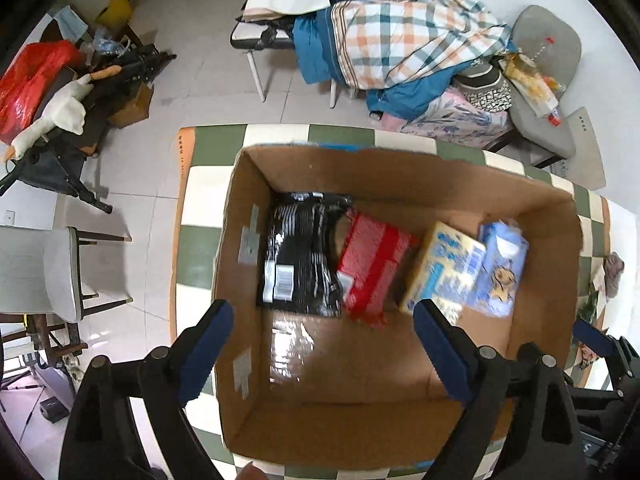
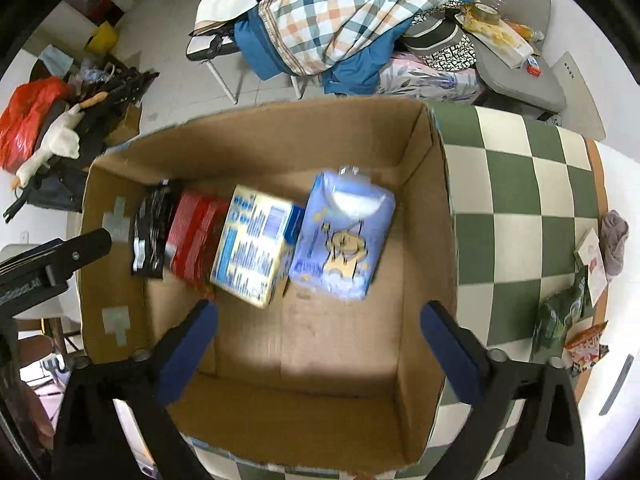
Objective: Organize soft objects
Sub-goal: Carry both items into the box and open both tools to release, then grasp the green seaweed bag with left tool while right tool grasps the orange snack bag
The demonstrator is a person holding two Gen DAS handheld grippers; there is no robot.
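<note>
An open cardboard box (image 1: pixel 400 412) fills the centre of both wrist views, standing on a green-and-cream checkered table (image 2: pixel 516 184). Four soft packs sit in a row along the box floor: a black pack (image 1: pixel 300 256) at centre left of the left wrist frame, then a red pack (image 1: pixel 372 268), a yellow-and-blue pack (image 1: pixel 440 268) and a pale blue pack (image 1: pixel 500 268) printed with a cartoon figure (all somewhat blurred).

The left gripper (image 1: pixel 324 348) hangs over the box at the bottom of its frame, its blue-padded jaws spread wide with nothing between them. The right gripper (image 2: pixel 320 352) hovers over the box's bare near floor, jaws likewise wide apart and empty-handed. In the right wrist view the same row reads black (image 2: pixel 150 232), red (image 2: pixel 192 240), yellow-and-blue (image 2: pixel 256 248) and pale blue (image 2: pixel 344 240), just above frame centre.

At the right edge of that view, outside the box, a grey cloth (image 2: pixel 614 240), a green packet (image 2: pixel 560 316) and an orange snack packet (image 2: pixel 588 344) lie on the table. A plaid quilt (image 2: pixel 348 12) is heaped at the top of the frame.
</note>
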